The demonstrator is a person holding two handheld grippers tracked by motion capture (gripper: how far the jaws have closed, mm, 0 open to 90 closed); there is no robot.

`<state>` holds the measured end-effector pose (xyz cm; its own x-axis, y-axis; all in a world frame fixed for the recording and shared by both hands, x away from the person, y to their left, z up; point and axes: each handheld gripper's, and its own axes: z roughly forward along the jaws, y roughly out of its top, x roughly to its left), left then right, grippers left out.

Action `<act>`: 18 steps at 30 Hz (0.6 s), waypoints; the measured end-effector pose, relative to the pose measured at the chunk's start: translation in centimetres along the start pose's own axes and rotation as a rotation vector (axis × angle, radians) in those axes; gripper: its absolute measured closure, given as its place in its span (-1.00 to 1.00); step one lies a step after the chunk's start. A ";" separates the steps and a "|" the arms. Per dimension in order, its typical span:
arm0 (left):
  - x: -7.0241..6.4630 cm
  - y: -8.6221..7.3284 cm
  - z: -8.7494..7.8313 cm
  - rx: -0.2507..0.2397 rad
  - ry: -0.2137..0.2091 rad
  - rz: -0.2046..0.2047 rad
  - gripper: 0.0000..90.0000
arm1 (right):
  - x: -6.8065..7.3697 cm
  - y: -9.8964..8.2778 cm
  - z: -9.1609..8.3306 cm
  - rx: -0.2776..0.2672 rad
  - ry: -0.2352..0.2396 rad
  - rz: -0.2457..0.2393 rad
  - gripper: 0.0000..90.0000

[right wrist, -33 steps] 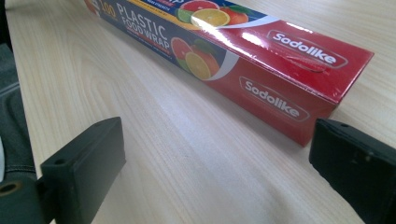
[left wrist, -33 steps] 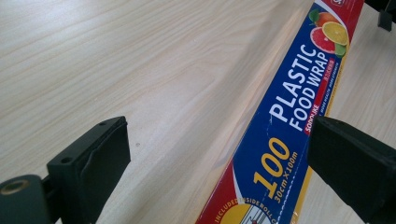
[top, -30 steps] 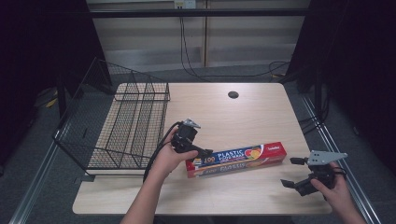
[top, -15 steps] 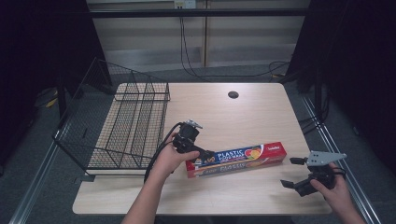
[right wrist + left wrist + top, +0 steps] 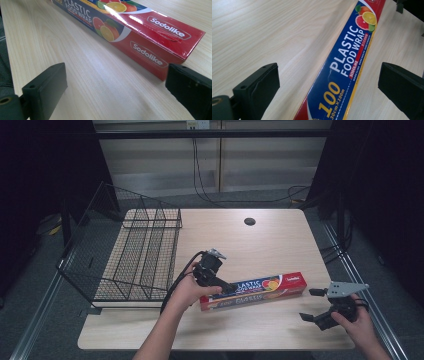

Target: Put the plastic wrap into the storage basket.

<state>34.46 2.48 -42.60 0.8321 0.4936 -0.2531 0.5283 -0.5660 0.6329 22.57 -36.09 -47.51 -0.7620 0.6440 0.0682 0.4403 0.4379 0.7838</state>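
A long red and blue plastic food wrap box (image 5: pixel 260 290) lies flat on the light wooden table (image 5: pixel 260 245), near the front. My left gripper (image 5: pixel 224 286) hovers low over the box's left end. In the left gripper view the left gripper (image 5: pixel 328 75) is open, its jaws spread wide on either side of the box (image 5: pixel 347 62) without touching it. My right gripper (image 5: pixel 313 305) is held open near the table's front right, a short way off the box's right end. In the right gripper view the right gripper (image 5: pixel 116 75) has bare table between its jaws, and the red box end (image 5: pixel 155 42) lies just ahead.
A black wire basket (image 5: pixel 135 255) stands on the table's left side, partly overhanging the left edge. A dark round cable hole (image 5: pixel 249 221) sits at the back centre. Cables trail from the left gripper toward the person.
The left gripper has edged slightly right, further over the box's left end. The box and the right gripper have stayed put.
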 end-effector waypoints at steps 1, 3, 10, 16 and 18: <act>-0.1 0.1 0.1 -0.001 -0.002 0.004 -0.92 | 0.0 0.0 0.0 -0.004 -0.001 0.001 -0.93; -0.2 0.1 0.3 0.000 -0.015 0.017 -0.91 | 0.0 0.0 -0.1 -0.003 0.000 0.003 -0.93; -0.8 0.6 1.6 0.039 -0.030 0.056 -0.89 | 0.0 -0.2 -0.2 -0.005 0.007 0.006 -0.93; -1.6 1.5 2.9 0.087 -0.032 0.118 -0.89 | -0.1 -0.2 -0.2 -0.010 -0.006 0.014 -0.93; -1.7 1.9 3.1 0.086 -0.036 0.119 -0.90 | -0.1 -0.3 -0.2 -0.011 -0.004 0.013 -0.93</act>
<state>34.57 -1.49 -43.26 0.8945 0.3963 -0.2069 0.4365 -0.6744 0.5955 22.43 -36.42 -47.57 -0.7545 0.6518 0.0760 0.4448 0.4229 0.7895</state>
